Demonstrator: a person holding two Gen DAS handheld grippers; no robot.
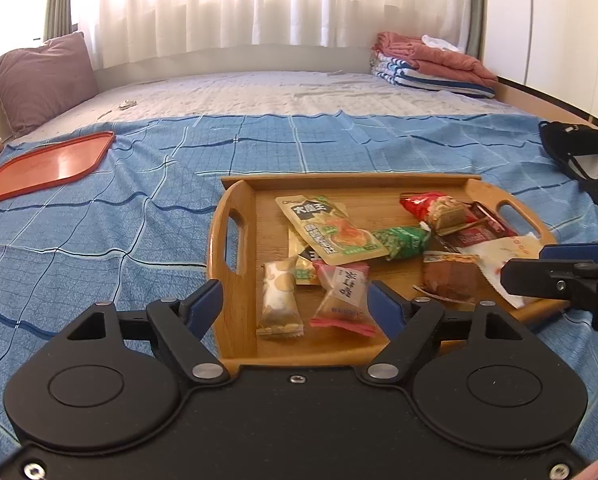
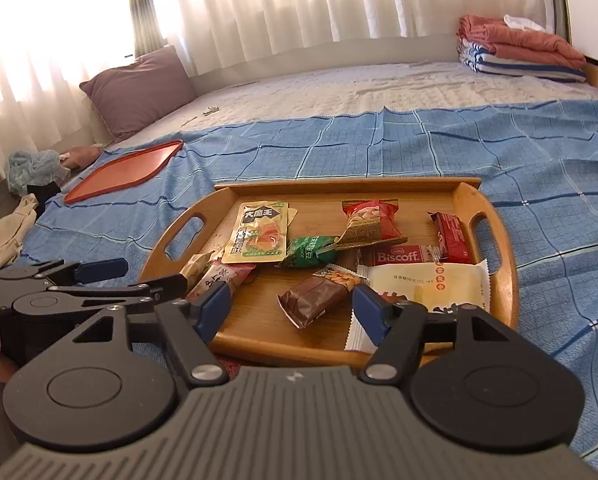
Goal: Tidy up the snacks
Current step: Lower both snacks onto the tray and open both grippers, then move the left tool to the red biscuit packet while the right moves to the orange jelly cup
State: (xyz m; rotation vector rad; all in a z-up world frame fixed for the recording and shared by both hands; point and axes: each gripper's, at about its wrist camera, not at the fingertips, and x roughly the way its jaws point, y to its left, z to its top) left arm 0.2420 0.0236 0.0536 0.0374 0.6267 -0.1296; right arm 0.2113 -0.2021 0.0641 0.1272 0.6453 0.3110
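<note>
Several small wrapped snacks lie jumbled on the wooden tray in the centre of both frames, with an empty red tray at upper left. Both the left gripper and right gripper hover at the lower edge with jaws spread, holding nothing. The packets look light, crinkly and slippery, so I would pinch a crimped end seam rather than the crushable middle.

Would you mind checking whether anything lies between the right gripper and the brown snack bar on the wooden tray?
Nothing visible does. The right gripper is open, and the brown bar lies straight ahead between its fingers on the wooden tray. The white packet sits beside the bar, under the right finger.
</note>
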